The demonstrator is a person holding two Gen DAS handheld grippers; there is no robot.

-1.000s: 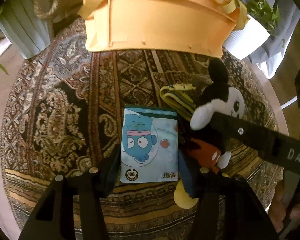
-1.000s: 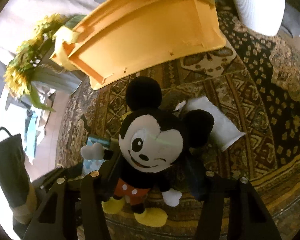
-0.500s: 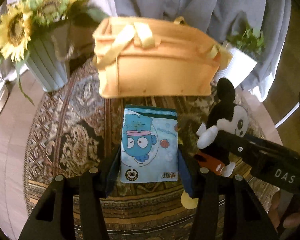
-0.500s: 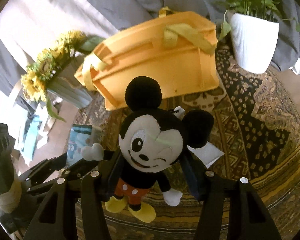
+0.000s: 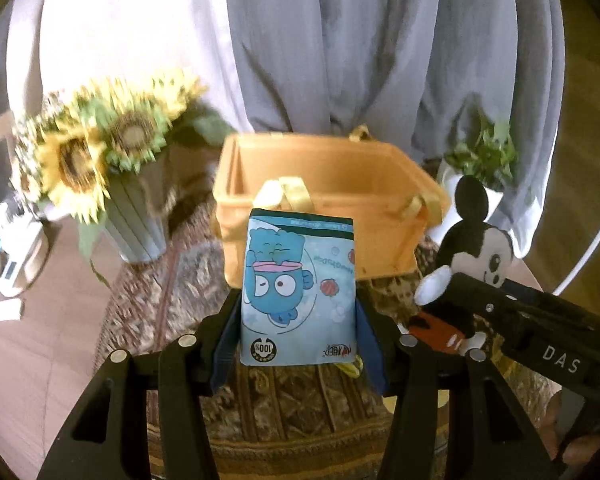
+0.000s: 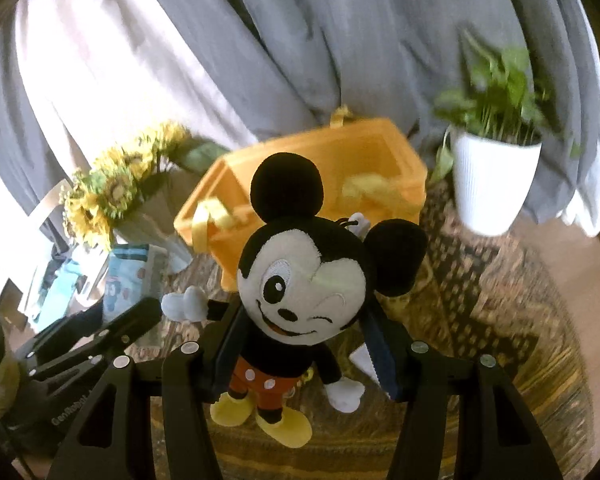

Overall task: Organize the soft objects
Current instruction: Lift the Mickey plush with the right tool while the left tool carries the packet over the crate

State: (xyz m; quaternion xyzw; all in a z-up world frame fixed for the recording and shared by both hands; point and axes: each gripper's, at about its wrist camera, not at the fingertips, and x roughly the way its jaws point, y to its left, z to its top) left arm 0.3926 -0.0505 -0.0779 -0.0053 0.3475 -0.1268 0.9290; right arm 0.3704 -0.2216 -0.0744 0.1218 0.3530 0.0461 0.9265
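blue pouch (image 5: 298, 292) pinched in left tool (image 5: 298, 320); right tool (image 6: 304, 344) pinches mouse plush (image 6: 300, 300) near orange basket (image 5: 380, 216).

Counts, both wrist views:
- One mouse plush (image 6: 304, 292), centre of the right wrist frame.
- One blue cartoon-print packet (image 5: 298, 292), centre of the left wrist frame.
- One orange basket (image 5: 324, 184), upper centre.
- Two potted arrangements: one sunflower vase (image 5: 134, 216) at left, one white pot with a green plant (image 6: 494, 182) at upper right.
- One patterned rug (image 6: 500, 312).
- Two grippers: left gripper (image 5: 298, 344), right gripper (image 6: 304, 356).
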